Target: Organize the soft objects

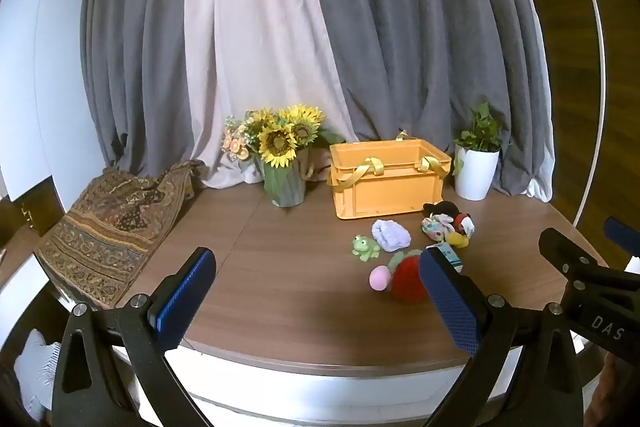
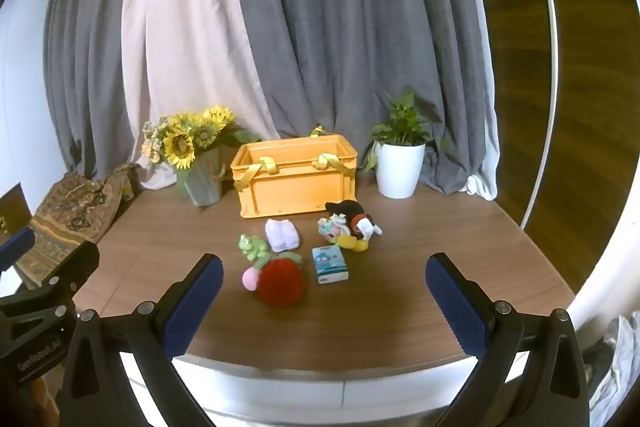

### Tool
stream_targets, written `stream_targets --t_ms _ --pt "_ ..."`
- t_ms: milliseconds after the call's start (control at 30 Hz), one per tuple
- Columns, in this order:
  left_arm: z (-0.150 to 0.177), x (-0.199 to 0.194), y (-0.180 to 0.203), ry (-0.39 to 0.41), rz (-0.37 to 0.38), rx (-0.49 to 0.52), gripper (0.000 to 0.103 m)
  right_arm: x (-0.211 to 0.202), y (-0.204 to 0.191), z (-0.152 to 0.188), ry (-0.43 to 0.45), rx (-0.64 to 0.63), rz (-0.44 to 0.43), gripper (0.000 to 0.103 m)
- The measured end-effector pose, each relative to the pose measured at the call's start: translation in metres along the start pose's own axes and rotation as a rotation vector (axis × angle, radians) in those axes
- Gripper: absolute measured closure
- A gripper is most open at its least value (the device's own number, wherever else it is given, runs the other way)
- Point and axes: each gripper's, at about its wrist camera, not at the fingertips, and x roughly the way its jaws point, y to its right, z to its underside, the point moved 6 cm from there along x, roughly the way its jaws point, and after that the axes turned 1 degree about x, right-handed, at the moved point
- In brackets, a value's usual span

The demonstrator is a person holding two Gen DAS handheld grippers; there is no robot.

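Soft toys clustered on bench (image 2: 440, 247) just before orange crate (image 2: 296, 183): red knit strawberry (image 2: 280, 281) nearest camera, pink ball (image 2: 250, 278) touching it, green frog (image 2: 253, 246), lilac cloth bundle (image 2: 282, 235), black mouse plush (image 2: 354, 223), tissue pack (image 2: 330, 263). Crate open-topped, straps draped over rim, likely destination. Left gripper (image 1: 316, 295) and right gripper (image 2: 324, 297) both spread wide, empty, short of pile. Sunflower vase (image 2: 204, 183) left of crate, potted plant (image 2: 400, 167) right.

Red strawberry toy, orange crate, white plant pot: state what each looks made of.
Red strawberry toy: likely knitted or crocheted yarn; fuzzy, matte, nubbly surface.
Orange crate: moulded plastic, smooth and slightly glossy, with ribbed rim; its handles look like satin ribbon.
White plant pot: glossy, either ceramic or plastic; cannot tell which.
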Motion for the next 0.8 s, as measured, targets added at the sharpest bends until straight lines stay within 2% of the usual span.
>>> stream_targets --t_ms 133,267,333,800 --pt "0.002 0.004 0.001 -0.002 -0.027 -0.002 0.0 -0.001 0.0 -0.001 0.003 -0.001 0.001 0.0" --pt "-0.003 -0.002 0.007 0.032 -0.047 0.005 0.0 -0.001 0.0 0.0 0.005 -0.002 0.0 0.0" --pt "-0.008 -0.009 -0.004 0.048 -0.046 -0.008 0.0 -0.005 0.0 0.0 0.009 -0.005 0.005 0.0" --pt "-0.014 -0.013 -0.002 0.058 -0.042 -0.005 0.0 -0.003 0.002 -0.003 0.022 0.011 0.001 0.0"
